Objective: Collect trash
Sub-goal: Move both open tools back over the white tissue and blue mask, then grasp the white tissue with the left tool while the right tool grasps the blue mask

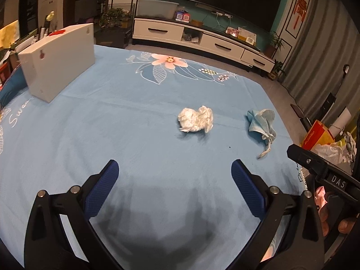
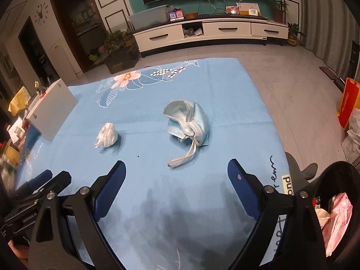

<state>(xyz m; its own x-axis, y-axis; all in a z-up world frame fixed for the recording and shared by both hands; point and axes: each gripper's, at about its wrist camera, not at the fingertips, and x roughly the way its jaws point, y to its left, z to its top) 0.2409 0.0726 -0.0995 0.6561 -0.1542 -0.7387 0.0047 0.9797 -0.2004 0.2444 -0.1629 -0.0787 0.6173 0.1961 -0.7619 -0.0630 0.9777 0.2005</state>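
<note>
A crumpled white tissue (image 1: 196,119) lies on the blue floral cloth; it also shows in the right wrist view (image 2: 107,138). A crumpled blue face mask (image 1: 262,124) with a white ear loop lies to its right, also in the right wrist view (image 2: 189,123). My left gripper (image 1: 175,175) is open and empty, above the cloth, short of the tissue. My right gripper (image 2: 176,176) is open and empty, just short of the mask's loop. A black bin (image 2: 333,202) holding pink and white trash sits at the table's right edge.
A white box (image 1: 57,61) stands at the cloth's far left, also in the right wrist view (image 2: 52,112). A red-yellow bag (image 2: 347,103) and plastic bags sit on the floor right of the table. A TV cabinet (image 2: 211,32) stands beyond.
</note>
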